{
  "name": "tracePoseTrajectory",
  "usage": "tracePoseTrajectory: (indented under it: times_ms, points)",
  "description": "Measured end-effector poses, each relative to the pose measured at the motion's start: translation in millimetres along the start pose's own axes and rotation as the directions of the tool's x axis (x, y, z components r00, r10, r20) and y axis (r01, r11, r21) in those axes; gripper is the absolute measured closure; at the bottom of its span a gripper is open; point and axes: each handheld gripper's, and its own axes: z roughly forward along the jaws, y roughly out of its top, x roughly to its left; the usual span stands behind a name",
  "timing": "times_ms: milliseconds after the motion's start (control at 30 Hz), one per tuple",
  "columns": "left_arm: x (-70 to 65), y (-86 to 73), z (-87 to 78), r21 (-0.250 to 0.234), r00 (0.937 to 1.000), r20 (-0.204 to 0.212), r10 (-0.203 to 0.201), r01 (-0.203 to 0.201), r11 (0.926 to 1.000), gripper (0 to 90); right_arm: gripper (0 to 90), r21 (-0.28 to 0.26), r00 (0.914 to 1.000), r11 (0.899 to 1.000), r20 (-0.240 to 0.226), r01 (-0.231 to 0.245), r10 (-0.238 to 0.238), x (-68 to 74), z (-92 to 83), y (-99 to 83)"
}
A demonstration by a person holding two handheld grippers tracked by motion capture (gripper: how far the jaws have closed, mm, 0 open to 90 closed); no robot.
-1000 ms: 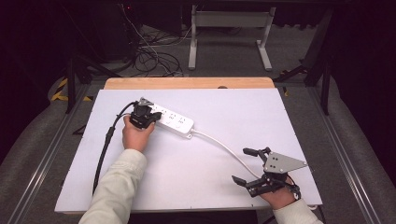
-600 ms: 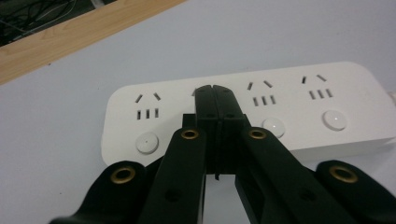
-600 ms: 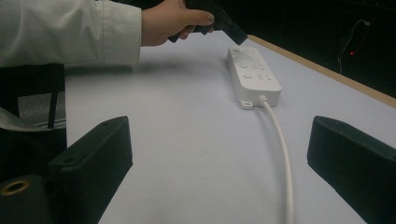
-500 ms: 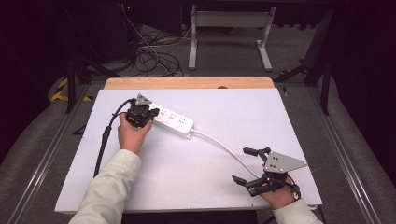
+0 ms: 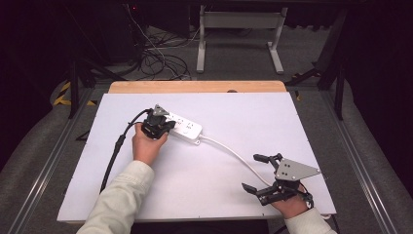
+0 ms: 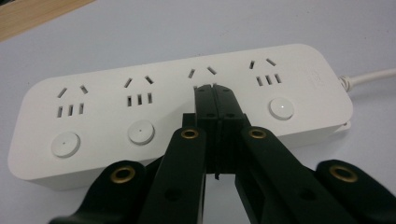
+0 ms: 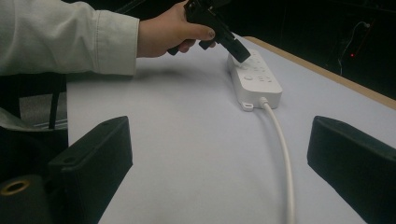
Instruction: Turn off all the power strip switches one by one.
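Note:
A white power strip (image 5: 187,129) with several sockets and round buttons lies at the table's left middle. My left gripper (image 5: 167,127) is shut, and its joined tips rest on the strip (image 6: 140,105) at the third socket, hiding that socket's button. The left gripper (image 6: 215,91) holds nothing between its jaws. The strip's white cord (image 5: 234,154) curves toward the front right. There my right gripper (image 5: 250,172) stands open just above the table, empty. In the right gripper view the cord (image 7: 281,144) runs between the wide-apart jaws toward the strip (image 7: 256,77) and the left gripper (image 7: 239,53).
A black cable (image 5: 115,155) trails from the left gripper to the table's front left edge. The white table top (image 5: 272,122) ends in a wooden strip (image 5: 195,87) at the far side. Beyond it are a metal stand (image 5: 238,29) and floor cables (image 5: 160,63).
The left forearm has shifted slightly while the left gripper's tips stay on the power strip. The right gripper has not moved.

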Motion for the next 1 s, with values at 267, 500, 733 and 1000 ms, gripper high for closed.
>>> tracePoseTrajectory:
  times_ms: [267,500,733,1000]
  points:
    - [-2.5,-1.1,8.3,-0.012,0.9998,0.016,0.010,-0.010,0.9999,90.0,7.1,0.000,1.0000,1.000,-0.001,-0.003,0.003,-0.3,0.1,-0.1]
    - [-1.2,-2.2,11.9,-0.014,0.9994,0.036,0.001,-0.001,0.9999,90.0,7.2,0.002,1.0000,1.000,-0.004,-0.003,0.003,-0.5,0.2,-0.3]
    - [-1.6,-2.2,12.0,-0.012,0.9997,0.021,0.010,-0.010,0.9999,90.0,7.2,0.003,1.0000,1.000,-0.007,0.000,0.000,0.2,0.3,-0.2]
    - [-1.1,-2.1,13.0,-0.016,0.9999,0.016,0.002,-0.001,0.9999,90.0,7.1,0.001,0.9999,1.000,-0.010,0.000,0.000,0.5,0.6,-0.2]
